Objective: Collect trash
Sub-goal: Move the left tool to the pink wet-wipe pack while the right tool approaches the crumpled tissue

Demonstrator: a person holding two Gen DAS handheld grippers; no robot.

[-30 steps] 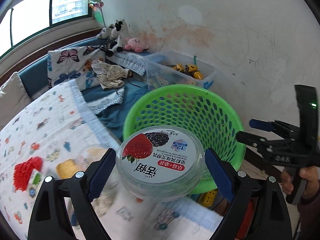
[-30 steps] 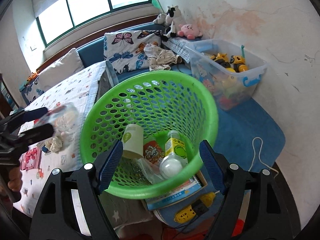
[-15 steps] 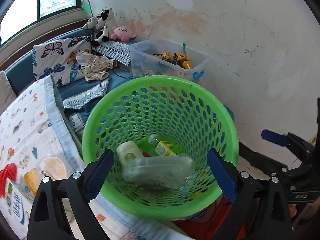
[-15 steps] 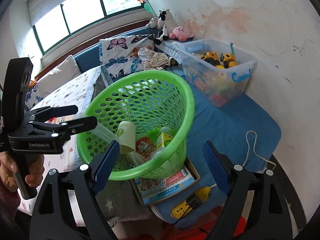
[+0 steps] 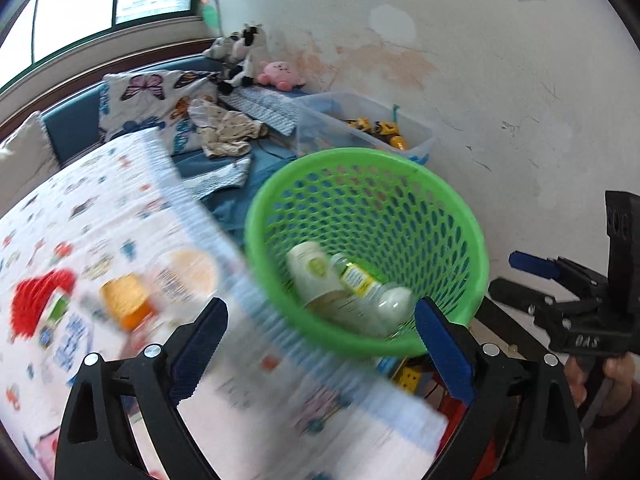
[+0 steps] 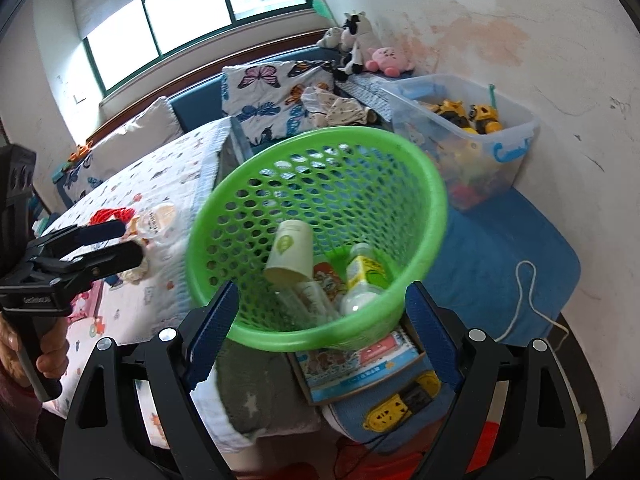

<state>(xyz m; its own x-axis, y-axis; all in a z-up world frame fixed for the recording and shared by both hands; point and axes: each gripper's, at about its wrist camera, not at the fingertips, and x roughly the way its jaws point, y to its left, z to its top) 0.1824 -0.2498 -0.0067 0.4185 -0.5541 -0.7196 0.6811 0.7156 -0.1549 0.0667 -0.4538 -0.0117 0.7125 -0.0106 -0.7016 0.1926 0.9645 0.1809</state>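
Green perforated basket [image 6: 320,236] at bed edge, holding paper cup [image 6: 290,250], small bottle [image 6: 362,280], clear tub, wrappers. More litter on patterned blanket [image 5: 100,208]: clear lidded cup [image 6: 158,216], red item [image 5: 36,304], blurred. Left gripper [image 5: 320,344] spread wide, nothing between jaws. Right gripper [image 6: 320,336] jaws just been opening, flanking basket rim, not pressing. Beyond: toy bin [image 6: 472,136], plush toys [image 6: 360,46].

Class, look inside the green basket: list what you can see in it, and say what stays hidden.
Inside the green basket: a paper cup, a yellow-labelled bottle, a clear plastic container and a red-printed wrapper. Anything beneath these, and most of the basket's floor, is covered.
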